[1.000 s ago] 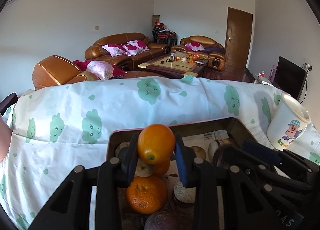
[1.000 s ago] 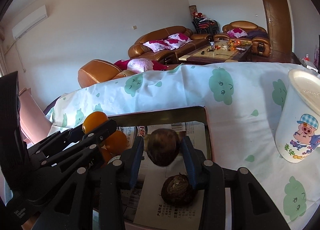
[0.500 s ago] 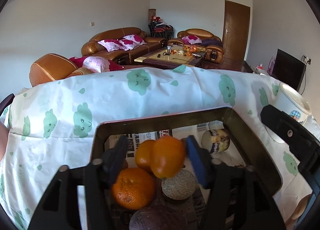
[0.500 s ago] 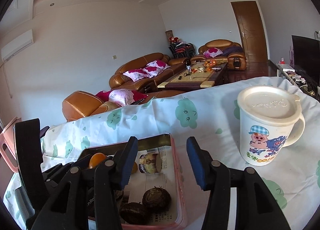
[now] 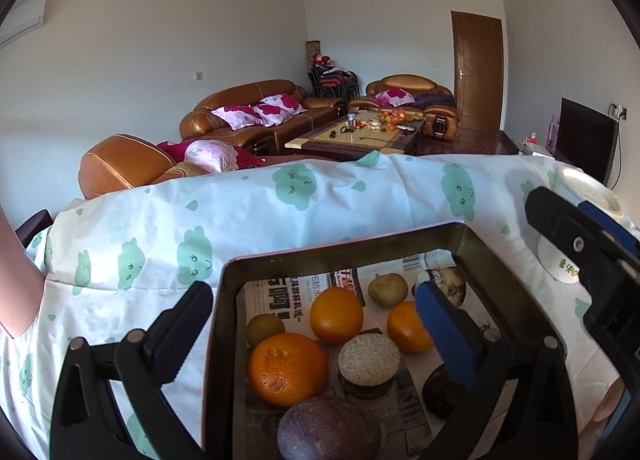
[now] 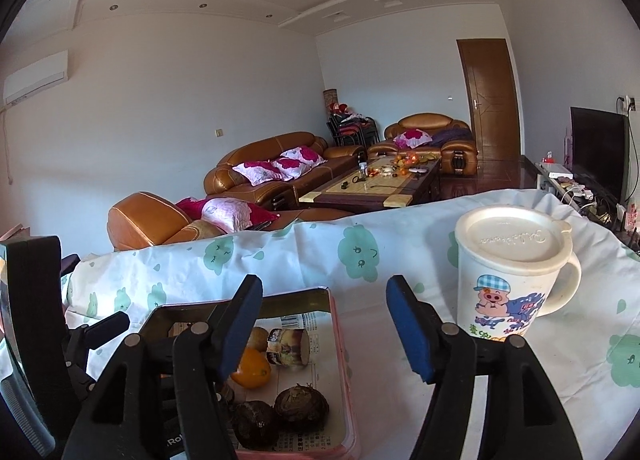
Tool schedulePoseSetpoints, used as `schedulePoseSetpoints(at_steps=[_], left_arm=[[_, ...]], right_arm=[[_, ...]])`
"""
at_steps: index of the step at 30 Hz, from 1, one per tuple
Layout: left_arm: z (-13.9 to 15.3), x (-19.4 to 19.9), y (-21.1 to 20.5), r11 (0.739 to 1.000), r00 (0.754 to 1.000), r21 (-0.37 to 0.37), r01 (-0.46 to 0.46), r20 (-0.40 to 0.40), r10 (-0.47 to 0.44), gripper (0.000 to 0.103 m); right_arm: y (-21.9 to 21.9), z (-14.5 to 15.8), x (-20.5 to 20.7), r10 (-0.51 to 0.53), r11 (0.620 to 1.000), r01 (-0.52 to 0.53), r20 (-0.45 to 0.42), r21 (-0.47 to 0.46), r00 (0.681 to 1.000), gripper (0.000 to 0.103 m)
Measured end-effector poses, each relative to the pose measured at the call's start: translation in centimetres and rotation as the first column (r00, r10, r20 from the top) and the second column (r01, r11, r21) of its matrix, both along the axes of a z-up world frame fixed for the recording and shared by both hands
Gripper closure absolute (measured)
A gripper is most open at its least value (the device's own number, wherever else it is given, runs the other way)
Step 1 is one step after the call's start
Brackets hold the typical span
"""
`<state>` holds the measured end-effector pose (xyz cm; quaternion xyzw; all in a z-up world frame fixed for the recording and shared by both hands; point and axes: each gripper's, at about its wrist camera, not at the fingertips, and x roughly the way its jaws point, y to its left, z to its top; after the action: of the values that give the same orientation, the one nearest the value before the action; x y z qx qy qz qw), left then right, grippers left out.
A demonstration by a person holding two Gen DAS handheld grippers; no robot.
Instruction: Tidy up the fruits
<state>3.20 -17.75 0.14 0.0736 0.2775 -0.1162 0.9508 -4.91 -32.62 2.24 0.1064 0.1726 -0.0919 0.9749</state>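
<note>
A dark rectangular tray (image 5: 340, 250) lined with newspaper sits on the table. It holds a large orange (image 5: 287, 369), two smaller oranges (image 5: 337, 315), a pale pear-like fruit (image 5: 387, 290), a dark purple fruit (image 5: 329, 430) and a cut round piece (image 5: 369, 359). My left gripper (image 5: 316, 324) hangs open and empty above the tray. My right gripper (image 6: 324, 324) is open and empty, above the tray's right rim (image 6: 340, 340). In the right wrist view two brown rough fruits (image 6: 301, 404) and an orange (image 6: 251, 368) lie in the tray.
A white lidded mug (image 6: 510, 272) with a cartoon pig stands right of the tray on the cloud-print tablecloth (image 5: 168, 228). Brown sofas (image 5: 248, 116) and a coffee table (image 5: 360, 136) lie beyond the table's far edge. A pink chair back (image 5: 16, 292) is at the left.
My left gripper opened and dropped its small orange into the tray, then rose. My right gripper released its brown fruit into the tray and pulled back to the right.
</note>
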Motion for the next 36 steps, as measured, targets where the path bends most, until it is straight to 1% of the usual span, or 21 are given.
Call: schedulePoseSetpoints(at_steps=[5,7,9,15,19,25,32,36], left_arm=[[0.4,-0.9,0.9,0.999,0.998,0.011,-0.036,0.048,0.035,0.0],[0.5,-1.4,1.2,0.999,0.997,0.013,-0.046,0.066,0.045,0.0],[0.6,-1.9,1.6,0.999,0.996,0.01,-0.048,0.077,0.047,0.0],[0.8,-3.2,2.5,0.999,0.994,0.016,-0.049,0.1,0.047,0.0],[0.9,-4.2,3.1,0.998,0.99,0.016,-0.055,0.13,0.052,0.0],[1.3,-6.1,4.1,0.998,0.983,-0.007,-0.055,0.177,0.055,0.0],[1.6,-8.1,4.9,0.999,0.975,-0.016,-0.044,0.217,0.047,0.0],[1.7,-8.9,5.5,0.998,0.972,-0.036,-0.049,0.229,0.056,0.0]], right_arm=[[0.9,0.3,-1.0,-0.019,0.998,0.024,0.068,-0.065,0.997,0.03],[1.3,0.4,-1.6,-0.01,0.997,0.018,0.106,-0.072,0.994,0.028],[1.8,0.6,-2.1,-0.011,0.997,0.021,0.123,-0.079,0.992,0.024],[3.2,0.6,-2.9,-0.013,0.992,0.028,0.121,-0.122,0.993,0.024],[3.5,0.5,-4.1,-0.022,0.992,0.038,0.133,-0.121,0.991,0.024],[3.6,0.5,-5.5,-0.032,0.993,0.048,0.142,-0.106,0.989,0.024],[4.8,0.6,-7.2,-0.03,0.989,0.053,0.169,-0.137,0.985,0.024],[5.5,0.7,-8.1,-0.034,0.986,0.064,0.186,-0.156,0.982,0.024]])
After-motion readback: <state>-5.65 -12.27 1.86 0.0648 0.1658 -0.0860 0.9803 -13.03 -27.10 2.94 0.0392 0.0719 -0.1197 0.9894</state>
